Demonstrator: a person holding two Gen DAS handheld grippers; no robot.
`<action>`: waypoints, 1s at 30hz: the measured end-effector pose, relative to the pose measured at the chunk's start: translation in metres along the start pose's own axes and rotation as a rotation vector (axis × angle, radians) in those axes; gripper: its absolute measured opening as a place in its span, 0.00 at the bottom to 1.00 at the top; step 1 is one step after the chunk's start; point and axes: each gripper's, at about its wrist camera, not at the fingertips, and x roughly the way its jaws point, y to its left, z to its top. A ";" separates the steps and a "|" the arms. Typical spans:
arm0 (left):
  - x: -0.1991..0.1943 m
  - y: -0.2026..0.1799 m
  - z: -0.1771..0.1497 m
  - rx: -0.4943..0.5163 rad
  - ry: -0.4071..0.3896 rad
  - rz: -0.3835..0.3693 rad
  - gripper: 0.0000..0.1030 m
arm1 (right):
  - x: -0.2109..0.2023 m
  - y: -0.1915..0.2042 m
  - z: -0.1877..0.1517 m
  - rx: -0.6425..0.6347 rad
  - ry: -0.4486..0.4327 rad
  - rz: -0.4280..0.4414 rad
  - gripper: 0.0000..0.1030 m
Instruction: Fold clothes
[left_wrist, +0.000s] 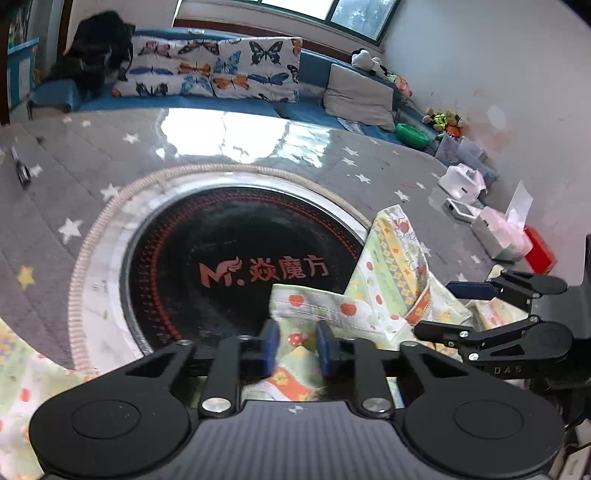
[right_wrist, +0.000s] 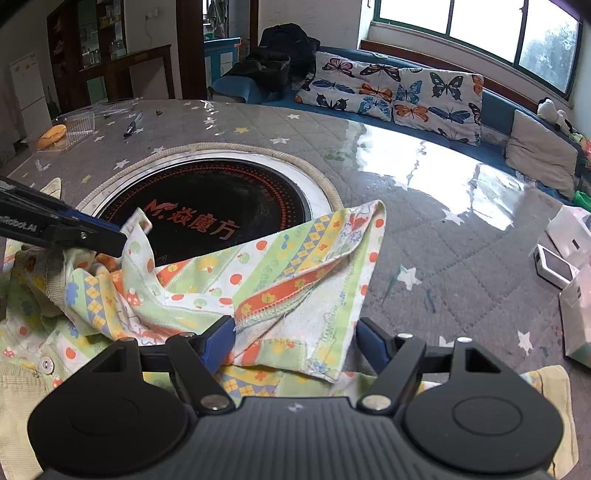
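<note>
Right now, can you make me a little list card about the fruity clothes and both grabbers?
garment: patterned child's garment, crumpled, partly lying over the round black cooktop
table: grey star-print cover
left gripper: jaws close together with a fold of cloth between them; a firm pinch cannot be told
right gripper: jaws wide open, cloth lying between them, not pinched
fold: not neat yet
nearby: black marker

Before you: grey star-print table cover (right_wrist: 461, 258) under glare, round black cooktop (right_wrist: 207, 206) set in. Beyond, blue bench (left_wrist: 207, 105), butterfly cushions (right_wrist: 402, 92), bright windows (right_wrist: 480, 26), white walls (left_wrist: 498, 55).
</note>
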 end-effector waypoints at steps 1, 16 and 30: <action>0.000 0.002 0.000 -0.009 -0.006 0.010 0.11 | -0.001 -0.001 0.001 0.001 -0.004 -0.002 0.72; -0.037 0.050 0.058 -0.100 -0.248 0.365 0.08 | -0.008 -0.012 0.015 0.025 -0.062 -0.023 0.72; -0.040 0.076 0.040 -0.096 -0.175 0.421 0.45 | 0.008 0.016 0.014 -0.023 -0.021 0.062 0.72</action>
